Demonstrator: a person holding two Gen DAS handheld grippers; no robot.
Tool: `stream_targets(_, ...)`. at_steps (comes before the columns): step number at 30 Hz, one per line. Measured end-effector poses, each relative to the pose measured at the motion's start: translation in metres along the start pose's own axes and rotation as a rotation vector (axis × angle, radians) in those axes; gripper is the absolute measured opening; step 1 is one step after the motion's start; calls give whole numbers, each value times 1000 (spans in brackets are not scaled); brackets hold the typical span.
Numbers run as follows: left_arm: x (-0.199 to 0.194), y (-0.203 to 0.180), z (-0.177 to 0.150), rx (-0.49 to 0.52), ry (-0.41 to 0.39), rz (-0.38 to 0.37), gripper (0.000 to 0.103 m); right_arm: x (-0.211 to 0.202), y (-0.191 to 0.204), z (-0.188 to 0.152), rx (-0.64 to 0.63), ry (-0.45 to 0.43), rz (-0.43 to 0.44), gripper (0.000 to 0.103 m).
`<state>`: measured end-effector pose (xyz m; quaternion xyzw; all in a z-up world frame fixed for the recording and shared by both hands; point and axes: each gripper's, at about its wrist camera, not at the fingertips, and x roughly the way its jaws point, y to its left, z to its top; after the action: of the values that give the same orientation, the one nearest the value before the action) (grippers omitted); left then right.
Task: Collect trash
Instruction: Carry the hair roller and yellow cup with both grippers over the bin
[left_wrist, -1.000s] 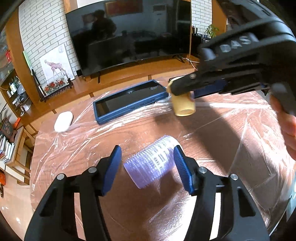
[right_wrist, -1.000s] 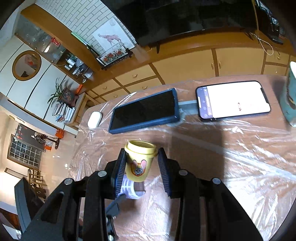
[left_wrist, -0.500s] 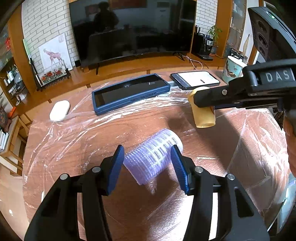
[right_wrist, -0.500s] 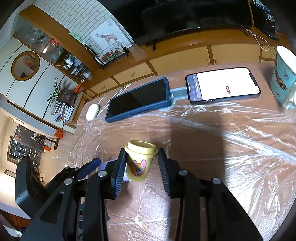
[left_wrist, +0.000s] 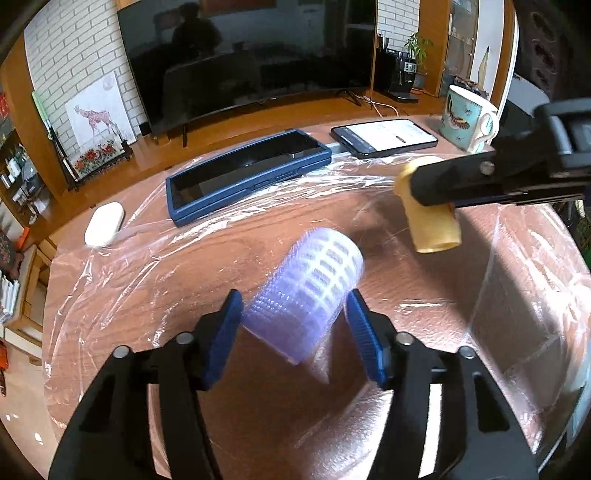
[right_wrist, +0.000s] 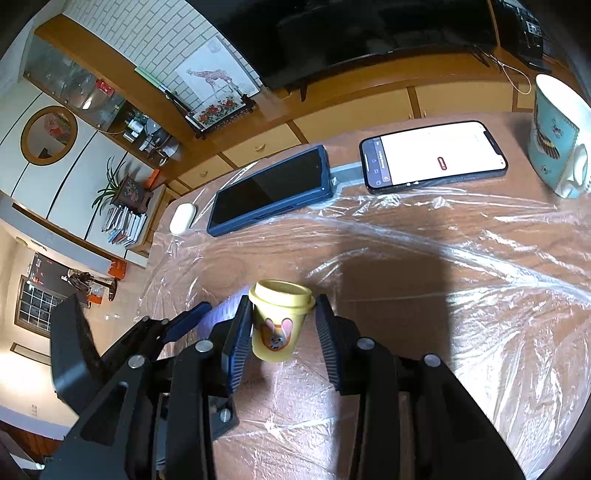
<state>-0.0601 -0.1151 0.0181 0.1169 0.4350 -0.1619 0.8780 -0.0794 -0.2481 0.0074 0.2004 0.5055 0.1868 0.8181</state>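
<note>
Yellow cup (right_wrist: 279, 325) with rabbit print; blurred roller (left_wrist: 306, 295) seems lilac-white gridded.

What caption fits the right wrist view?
Right gripper holds a small yellow cup above the plastic-covered table.

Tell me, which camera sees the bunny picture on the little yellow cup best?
The right wrist view: the yellow cup faces it between the right gripper fingers, bunny showing. The left wrist view shows only its plain side, partly hidden.
</note>
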Motion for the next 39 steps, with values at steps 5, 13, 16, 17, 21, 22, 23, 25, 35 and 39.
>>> stream_targets(5,-3,2,-1,-18,-5,-24,54,-5,-5,-6,10,-6,2,35)
stream_targets(13,-22,0,-6,-33,-37,-44,53,-9,-10,-23,20,-3,10,35)
stream_targets(16,-30,-1,-6,-37,-45,-52,53,-12,-12,-31,22,-1,15,35)
stream_targets(17,-34,-2,-7,-40,-50,-54,53,-14,-12,-35,20,0,15,35)
stream_targets(21,-43,-5,-11,-48,-59,-59,53,-21,-13,-47,14,-3,12,35)
stream_targets(22,-46,-5,-12,-50,-58,-60,53,-23,-14,-49,13,-4,11,35)
stream_targets(23,-48,-7,-13,-53,-57,-62,53,-25,-14,-53,10,-3,10,35)
stream_targets(25,-52,-10,-16,-53,-58,-60,53,-29,-16,-60,7,-2,6,35)
stream_targets(35,-76,-27,-34,-56,-64,-54,53,-57,-22,-96,-15,-10,-3,35)
stream_targets(39,-92,-36,-44,-50,-74,-58,53,-71,-23,-111,-25,-17,12,35)
